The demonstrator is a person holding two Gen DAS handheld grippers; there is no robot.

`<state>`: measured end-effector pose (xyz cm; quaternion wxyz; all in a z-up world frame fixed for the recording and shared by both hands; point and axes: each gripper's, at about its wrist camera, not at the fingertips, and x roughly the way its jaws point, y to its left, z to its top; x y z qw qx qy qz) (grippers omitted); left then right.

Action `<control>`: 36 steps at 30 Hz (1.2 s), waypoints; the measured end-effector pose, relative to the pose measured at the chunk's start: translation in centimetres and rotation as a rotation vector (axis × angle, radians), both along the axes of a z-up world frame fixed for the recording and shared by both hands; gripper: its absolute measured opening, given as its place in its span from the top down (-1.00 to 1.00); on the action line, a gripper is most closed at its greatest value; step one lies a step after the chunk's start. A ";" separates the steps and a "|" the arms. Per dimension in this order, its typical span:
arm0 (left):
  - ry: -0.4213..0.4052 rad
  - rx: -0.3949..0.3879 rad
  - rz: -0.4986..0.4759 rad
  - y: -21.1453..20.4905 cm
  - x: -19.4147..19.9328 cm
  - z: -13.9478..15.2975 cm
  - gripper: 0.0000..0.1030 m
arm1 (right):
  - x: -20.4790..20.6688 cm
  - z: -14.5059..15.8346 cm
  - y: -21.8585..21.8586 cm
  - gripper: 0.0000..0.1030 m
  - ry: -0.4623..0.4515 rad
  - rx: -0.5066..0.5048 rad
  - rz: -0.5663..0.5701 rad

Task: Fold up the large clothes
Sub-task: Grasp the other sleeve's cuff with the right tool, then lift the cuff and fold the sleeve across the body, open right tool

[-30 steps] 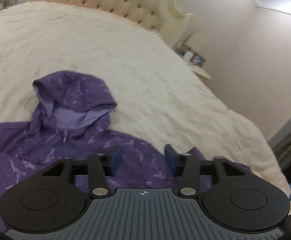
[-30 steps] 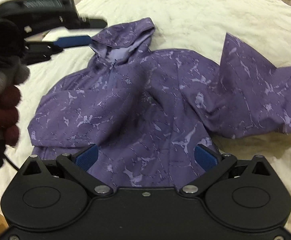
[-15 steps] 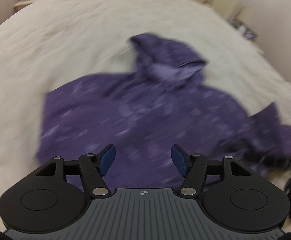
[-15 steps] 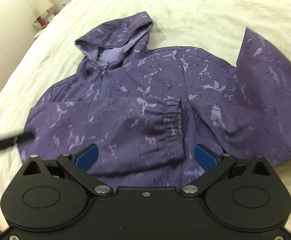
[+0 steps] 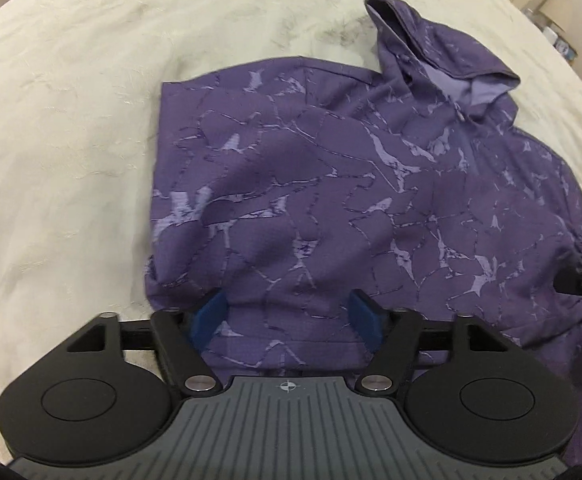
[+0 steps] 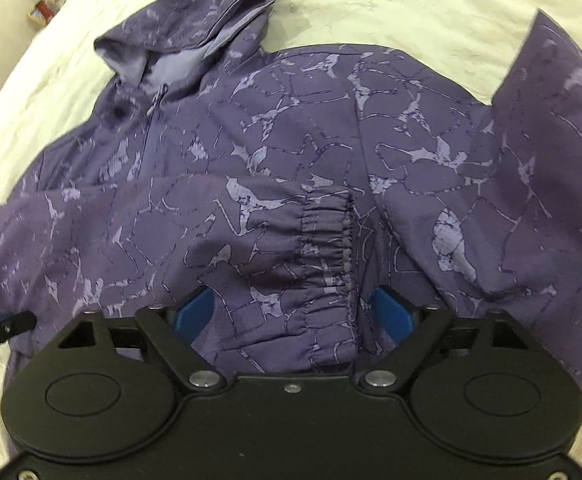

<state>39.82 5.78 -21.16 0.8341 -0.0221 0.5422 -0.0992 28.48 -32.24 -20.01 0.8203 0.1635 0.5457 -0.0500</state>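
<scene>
One crackle-patterned purple jacket (image 6: 291, 152) with elastic-gathered cuff (image 6: 327, 240).

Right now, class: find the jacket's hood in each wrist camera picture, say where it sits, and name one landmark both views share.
Left wrist view: the hood lies upper right, its pale lining facing lower right.
Right wrist view: the hood lies upper left, opening toward the bottom of the picture.
Shared landmark: the zipper running down from the hood's opening, on the purple jacket spread on the cream bedspread.
</scene>
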 end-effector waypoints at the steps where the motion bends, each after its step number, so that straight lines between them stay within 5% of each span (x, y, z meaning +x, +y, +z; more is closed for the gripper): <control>1: 0.001 -0.001 -0.006 -0.3 0.1 -0.1 -0.54 | 0.2 0.0 0.3 -0.52 0.008 -0.019 0.011; 6: -0.006 0.042 -0.020 -1.7 0.1 -0.3 -0.76 | 1.0 1.2 1.5 0.29 0.028 -0.144 0.084; 11: -0.037 0.012 0.012 -1.6 -0.5 1.0 -0.75 | 0.9 3.0 0.2 0.39 -0.040 -0.134 0.063; 16: -0.052 -0.007 0.027 -1.8 -1.3 2.5 -0.74 | 1.5 0.8 -1.0 0.10 0.030 -0.076 0.040; 18: -0.071 -0.015 0.027 -1.9 -1.9 3.4 -0.75 | 1.0 1.3 -1.0 -0.42 -0.007 -0.041 0.034; 19: -0.080 -0.019 0.024 -1.9 -2.1 3.9 -0.75 | 0.6 1.8 -1.0 -0.49 -0.033 -0.024 0.032; 26: -0.074 -0.089 -0.003 -2.7 -4.6 6.4 -0.77 | -4.2 5.8 -2.7 -0.58 -0.153 0.070 -0.008; 36: -0.042 -0.096 -0.043 -5.8 -8.7 7.5 -0.77 | -13.3 6.6 -10.8 -0.63 -0.116 0.049 -0.189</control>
